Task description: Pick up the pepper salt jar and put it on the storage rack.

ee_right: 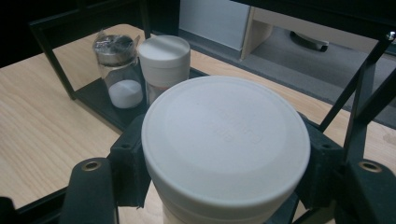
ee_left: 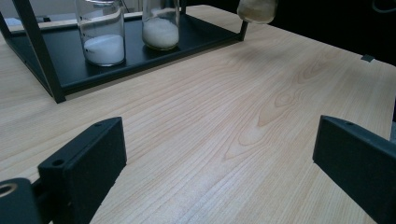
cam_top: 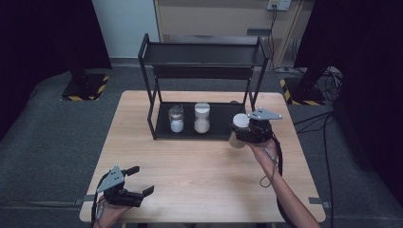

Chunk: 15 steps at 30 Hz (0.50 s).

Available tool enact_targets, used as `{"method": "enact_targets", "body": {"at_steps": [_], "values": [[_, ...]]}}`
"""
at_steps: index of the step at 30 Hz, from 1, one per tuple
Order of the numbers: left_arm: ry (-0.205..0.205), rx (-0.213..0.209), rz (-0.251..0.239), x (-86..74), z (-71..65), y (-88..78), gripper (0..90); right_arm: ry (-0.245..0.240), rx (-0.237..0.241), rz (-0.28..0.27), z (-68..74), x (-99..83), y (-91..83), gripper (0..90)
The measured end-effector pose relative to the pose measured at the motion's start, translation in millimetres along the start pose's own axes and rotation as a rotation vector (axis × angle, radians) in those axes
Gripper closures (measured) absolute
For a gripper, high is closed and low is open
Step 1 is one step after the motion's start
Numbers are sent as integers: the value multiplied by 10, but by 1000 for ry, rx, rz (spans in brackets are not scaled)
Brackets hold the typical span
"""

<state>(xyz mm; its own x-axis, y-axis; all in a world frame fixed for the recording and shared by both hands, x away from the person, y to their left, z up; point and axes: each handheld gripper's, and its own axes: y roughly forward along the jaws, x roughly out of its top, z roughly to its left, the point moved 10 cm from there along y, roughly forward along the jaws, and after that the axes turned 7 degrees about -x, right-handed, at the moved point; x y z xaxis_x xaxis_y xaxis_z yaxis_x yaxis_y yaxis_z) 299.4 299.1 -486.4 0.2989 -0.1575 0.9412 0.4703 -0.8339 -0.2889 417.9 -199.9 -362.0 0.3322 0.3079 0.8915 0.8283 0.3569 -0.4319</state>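
The right tongs (cam_top: 243, 129) are clamped on a white-lidded jar (ee_right: 225, 140), held above the bench (cam_top: 199, 166) beside the rack (cam_top: 202, 90), likely to join its two jars, while the left tongs (cam_top: 138, 180) rest apart

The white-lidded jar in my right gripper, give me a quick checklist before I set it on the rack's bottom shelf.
1. Grip: right gripper shut on the white-lidded jar: ok.
2. Lid seated flat: ok.
3. Free space on the bottom shelf right of the two jars: ok.
4. Rack post close beside the jar, may get clipped: cannot tell.
5. Left gripper open, away from the rack: ok.
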Motion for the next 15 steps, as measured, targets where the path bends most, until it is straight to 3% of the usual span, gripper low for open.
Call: {"method": "enact_targets", "body": {"at_steps": [15], "values": [[-3, 1, -3, -2, 3, -5, 16, 0, -22, 7, 22, 194, 360, 336]]}}
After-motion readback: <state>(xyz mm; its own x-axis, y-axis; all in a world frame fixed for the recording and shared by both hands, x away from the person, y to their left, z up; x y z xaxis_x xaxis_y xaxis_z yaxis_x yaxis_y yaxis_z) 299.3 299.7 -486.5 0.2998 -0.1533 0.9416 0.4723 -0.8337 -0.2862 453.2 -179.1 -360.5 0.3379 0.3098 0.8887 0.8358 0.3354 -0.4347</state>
